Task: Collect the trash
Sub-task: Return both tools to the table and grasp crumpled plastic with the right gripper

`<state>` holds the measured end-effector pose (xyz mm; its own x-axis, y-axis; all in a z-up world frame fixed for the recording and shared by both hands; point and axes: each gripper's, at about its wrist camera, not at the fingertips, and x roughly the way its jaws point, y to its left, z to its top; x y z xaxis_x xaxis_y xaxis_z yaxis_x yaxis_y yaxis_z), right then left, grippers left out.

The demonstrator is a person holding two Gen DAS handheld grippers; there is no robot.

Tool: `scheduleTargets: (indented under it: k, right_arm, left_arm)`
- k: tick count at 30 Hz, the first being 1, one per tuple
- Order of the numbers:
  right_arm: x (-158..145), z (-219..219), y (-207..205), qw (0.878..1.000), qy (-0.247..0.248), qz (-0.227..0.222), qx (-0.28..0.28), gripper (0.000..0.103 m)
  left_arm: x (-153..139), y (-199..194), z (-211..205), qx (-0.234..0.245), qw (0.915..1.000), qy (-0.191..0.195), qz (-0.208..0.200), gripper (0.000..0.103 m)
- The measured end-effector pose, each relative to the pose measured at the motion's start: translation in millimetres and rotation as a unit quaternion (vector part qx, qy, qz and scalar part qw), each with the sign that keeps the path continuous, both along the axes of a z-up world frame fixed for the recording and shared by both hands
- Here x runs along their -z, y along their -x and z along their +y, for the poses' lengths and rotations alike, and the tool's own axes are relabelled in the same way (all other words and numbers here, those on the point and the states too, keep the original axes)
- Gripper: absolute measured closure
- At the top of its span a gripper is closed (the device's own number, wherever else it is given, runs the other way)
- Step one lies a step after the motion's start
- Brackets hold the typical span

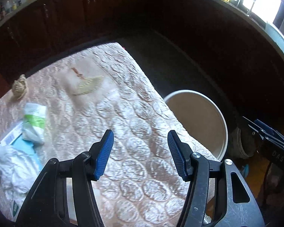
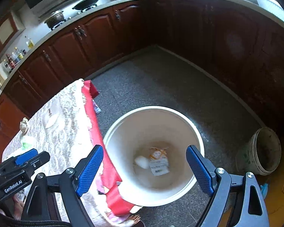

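Reading "GenRobot.AI", left gripper (image 2: 26, 160) fingers released; right gripper (image 2: 144, 162) fingers released, empty.

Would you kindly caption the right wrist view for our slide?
Open right gripper above white bucket holding a snack wrapper and white wad.

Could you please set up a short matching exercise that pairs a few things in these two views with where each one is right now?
Things:
1. printed packet
2. green-and-white wrapper
3. dirty old bucket
4. wok

Places:
A. on the stove at the far counter
B. at the bottom of the white bin
C. on the floor near the cabinets, right of the white bin
D. on the patterned tablecloth, among other litter

Pairs: 1-B, 2-D, 3-C, 4-A
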<state>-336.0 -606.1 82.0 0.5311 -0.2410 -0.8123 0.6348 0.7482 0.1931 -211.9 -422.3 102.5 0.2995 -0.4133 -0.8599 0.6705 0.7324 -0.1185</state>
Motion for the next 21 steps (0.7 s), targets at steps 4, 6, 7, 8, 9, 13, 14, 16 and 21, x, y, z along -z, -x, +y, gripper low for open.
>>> scheduleTargets:
  k: [4, 6, 7, 8, 9, 13, 14, 16, 21]
  right_arm:
    - [-9.5, 15.5, -4.0, 1.0, 0.01, -0.013, -0.011, 0.016]
    - [-14.1, 25.0, -6.7, 1.0, 0.016, -0.018, -0.019, 0.015]
    - [-15.8, 28.9, -8.6, 0.999, 0.018, -0.019, -0.023, 0.015]
    - [-17.8, 33.7, -11.0, 0.999, 0.019, -0.021, -0.029, 0.014]
    - [-19.8, 38.5, -13.1, 0.999, 0.02, -0.023, -0.034, 0.014]
    - [-27.5, 55.1, -19.7, 0.998, 0.02, -0.033, -0.05, 0.013]
    - [-30.2, 60.7, -22.3, 0.998, 0.02, -0.036, -0.054, 0.013]
    - [-33.6, 68.8, -26.4, 0.997, 0.02, -0.04, -0.062, 0.012]
    - [-40.8, 100.4, -45.2, 0.994, 0.02, -0.046, -0.101, 0.01]
  left_arm:
    - [-10.7, -2.5, 18.4, -0.015, 0.9997, 0.009, -0.02, 0.045]
    - [-13.1, -5.0, 23.6, -0.021, 0.9994, 0.014, -0.026, 0.045]
    - [-17.0, -4.4, 29.5, -0.025, 0.9991, 0.016, -0.03, 0.045]
    - [-20.0, -3.5, 33.7, -0.028, 0.9989, 0.018, -0.034, 0.045]
    - [-22.9, -2.8, 36.9, -0.03, 0.9987, 0.02, -0.037, 0.045]
    - [-31.8, -4.6, 57.8, -0.044, 0.9973, 0.027, -0.052, 0.045]
    - [-33.3, -5.9, 64.0, -0.048, 0.997, 0.029, -0.053, 0.045]
    - [-37.1, -8.6, 78.3, -0.057, 0.9963, 0.036, -0.053, 0.045]
    - [-45.4, -20.8, 120.3, -0.084, 0.9941, 0.048, -0.05, 0.033]
